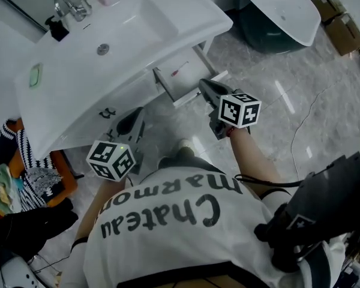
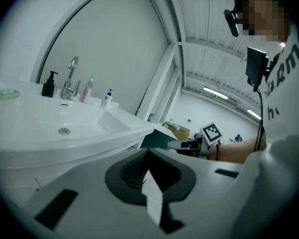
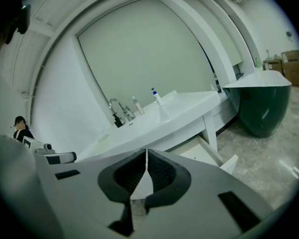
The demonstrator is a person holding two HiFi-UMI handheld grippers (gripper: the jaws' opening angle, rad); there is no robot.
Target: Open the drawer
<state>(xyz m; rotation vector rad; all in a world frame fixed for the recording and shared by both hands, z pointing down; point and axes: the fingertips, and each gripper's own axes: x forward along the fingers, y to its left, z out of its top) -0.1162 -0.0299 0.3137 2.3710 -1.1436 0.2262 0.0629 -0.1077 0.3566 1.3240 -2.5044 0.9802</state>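
drawer [image 1: 181,75]: stands pulled out beneath the sink counter [image 1: 66,101], front panel toward the person. right gripper [image 1: 205,87]: nearer, close by that panel, fingers together, empty. left gripper [image 1: 135,117]: fingers together, empty, off leftward.

At eleven o'clock the washbasin [image 1: 138,35] is glossy, smooth white, probably ceramic; its tap [image 1: 69,5] is polished metal. The drawer [image 1: 189,80] is smooth matt white. At two o'clock the floor [image 1: 300,101] is polished, reflective stone; at six, the shirt [image 1: 180,227] is matt cloth.
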